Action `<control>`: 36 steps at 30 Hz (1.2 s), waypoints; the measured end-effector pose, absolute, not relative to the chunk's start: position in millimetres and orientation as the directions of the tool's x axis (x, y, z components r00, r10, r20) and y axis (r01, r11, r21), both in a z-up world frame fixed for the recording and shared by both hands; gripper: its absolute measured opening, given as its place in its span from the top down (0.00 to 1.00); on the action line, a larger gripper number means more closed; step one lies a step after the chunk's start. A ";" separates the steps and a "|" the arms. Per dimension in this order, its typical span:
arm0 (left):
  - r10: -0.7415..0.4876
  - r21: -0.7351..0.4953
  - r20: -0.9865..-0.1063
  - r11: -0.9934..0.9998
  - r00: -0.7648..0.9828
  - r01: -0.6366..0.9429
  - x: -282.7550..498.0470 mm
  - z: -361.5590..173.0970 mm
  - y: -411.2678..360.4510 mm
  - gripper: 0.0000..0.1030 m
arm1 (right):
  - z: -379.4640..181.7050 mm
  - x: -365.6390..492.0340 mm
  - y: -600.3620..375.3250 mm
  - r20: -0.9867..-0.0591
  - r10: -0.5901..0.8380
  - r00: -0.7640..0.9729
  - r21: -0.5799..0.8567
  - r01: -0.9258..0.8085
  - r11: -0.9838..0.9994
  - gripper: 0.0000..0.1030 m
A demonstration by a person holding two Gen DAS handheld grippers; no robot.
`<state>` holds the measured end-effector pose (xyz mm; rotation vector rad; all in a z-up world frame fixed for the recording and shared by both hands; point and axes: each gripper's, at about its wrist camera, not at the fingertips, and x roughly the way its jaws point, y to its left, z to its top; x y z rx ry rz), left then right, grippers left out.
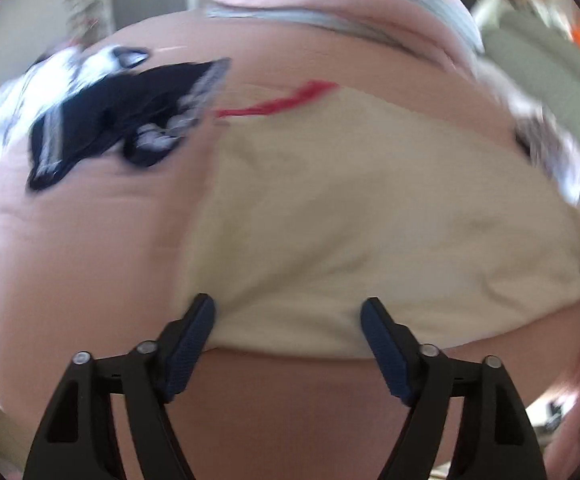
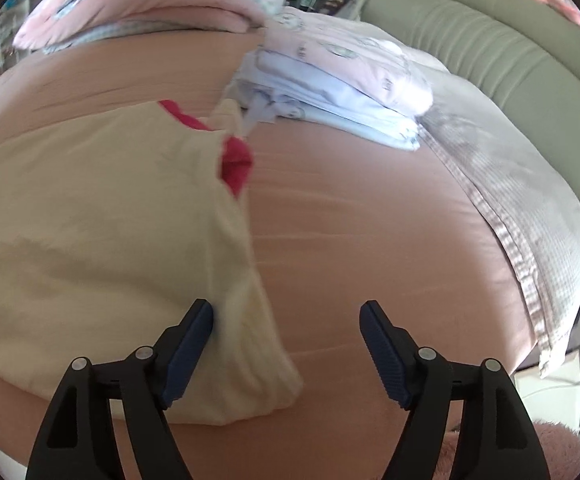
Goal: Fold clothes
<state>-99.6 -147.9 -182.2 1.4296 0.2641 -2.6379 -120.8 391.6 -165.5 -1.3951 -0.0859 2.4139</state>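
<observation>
1. We see a cream garment (image 1: 370, 216) with red trim (image 1: 285, 100) lying flat on a pink bed sheet (image 1: 69, 260), its near hem close to both grippers.
2. The left gripper (image 1: 287, 312) has its 2 fingers spread wide apart and grips nothing; the garment's near hem lies between and just beyond the fingertips.
3. The right gripper (image 2: 285, 314) likewise has its 2 fingers spread apart and empty; its left fingertip (image 2: 199, 316) overlaps the garment's near right corner (image 2: 249, 340), but we cannot tell whether it touches the cloth.
4. In the left wrist view, a dark garment with white stripes (image 1: 117, 116) lies on the sheet, far and left of the cream garment. This view is blurred.
5. In the right wrist view, a stack of folded pale clothes (image 2: 342, 96) sits far and right of the cream garment.
6. Folded pink bedding (image 2: 161, 4) lies at the far side, and a grey padded headboard (image 2: 490, 40) borders the right.
</observation>
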 end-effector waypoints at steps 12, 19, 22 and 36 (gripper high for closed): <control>0.102 -0.197 -0.771 -0.977 -0.628 0.083 -102.1 -171.8 -104.8 0.32 | -141.7 -97.8 320.6 -0.791 0.130 -0.598 -0.057 -0.140 -0.989 0.29; -0.023 -0.128 -0.833 -0.964 -0.552 0.234 -106.5 -180.0 -125.5 0.32 | -169.6 -93.0 324.6 -0.859 0.181 -0.479 -0.094 -0.200 -0.975 0.30; -0.148 -0.037 -0.798 -0.955 -0.584 0.294 -104.8 -167.9 -124.4 0.32 | -168.9 -78.7 350.4 -0.875 0.105 -0.472 0.041 -0.288 -0.957 0.30; 0.210 -0.294 -0.757 -0.955 -0.619 0.035 -143.7 -162.3 -30.2 0.32 | -177.2 -77.7 371.6 -0.870 -0.105 -0.482 0.321 -0.392 -0.862 0.51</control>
